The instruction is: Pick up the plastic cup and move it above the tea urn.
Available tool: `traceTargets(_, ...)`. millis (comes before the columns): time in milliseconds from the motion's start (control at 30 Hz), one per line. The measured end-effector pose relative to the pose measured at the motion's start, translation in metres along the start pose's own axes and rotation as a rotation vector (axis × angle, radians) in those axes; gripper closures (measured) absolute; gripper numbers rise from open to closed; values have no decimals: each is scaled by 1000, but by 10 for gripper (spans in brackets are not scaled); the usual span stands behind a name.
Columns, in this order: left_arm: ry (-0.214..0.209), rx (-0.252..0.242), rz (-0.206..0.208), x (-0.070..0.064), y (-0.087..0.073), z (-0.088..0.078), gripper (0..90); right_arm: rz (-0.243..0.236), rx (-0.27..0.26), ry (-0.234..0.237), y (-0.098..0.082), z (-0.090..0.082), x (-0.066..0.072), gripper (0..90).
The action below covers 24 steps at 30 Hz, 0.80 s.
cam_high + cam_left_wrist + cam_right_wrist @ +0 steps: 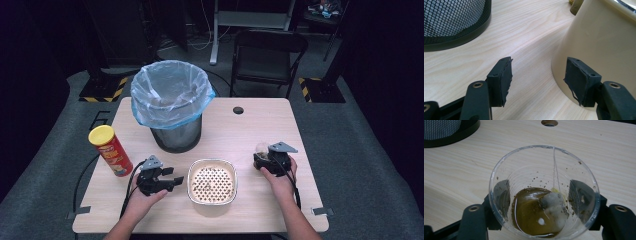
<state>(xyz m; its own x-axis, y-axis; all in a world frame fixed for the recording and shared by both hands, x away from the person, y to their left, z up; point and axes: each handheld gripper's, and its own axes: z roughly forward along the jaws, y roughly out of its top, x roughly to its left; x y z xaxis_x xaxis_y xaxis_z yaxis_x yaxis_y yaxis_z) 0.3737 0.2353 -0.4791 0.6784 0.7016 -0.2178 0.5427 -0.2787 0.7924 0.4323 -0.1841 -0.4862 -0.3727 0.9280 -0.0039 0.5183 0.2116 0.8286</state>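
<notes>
The right gripper pinches a clear plastic cup holding a tea bag in brown liquid, right of the strainer bowl. The left gripper is spread beside that bowl. Excess squeeze could buckle the cup, spilling liquid.

Recording lab or studio set, not a home.
Pale wooden table stands on grey floor covering among dark surroundings. Far side: black folding chair, a metal equipment stand, loose cables, and yellow-black hazard-striped bases at far left and right.
</notes>
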Motion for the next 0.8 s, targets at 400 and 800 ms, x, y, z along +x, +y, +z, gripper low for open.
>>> traceTargets(400, -6, -52, -11, 5, 9, -17, 387, -125, -39, 75, 25, -40, -3, 355)
traceTargets(800, 6, -26, -2, 6, 3, -14, 386, -310, -83, 253, 77, -54, 14, 370)
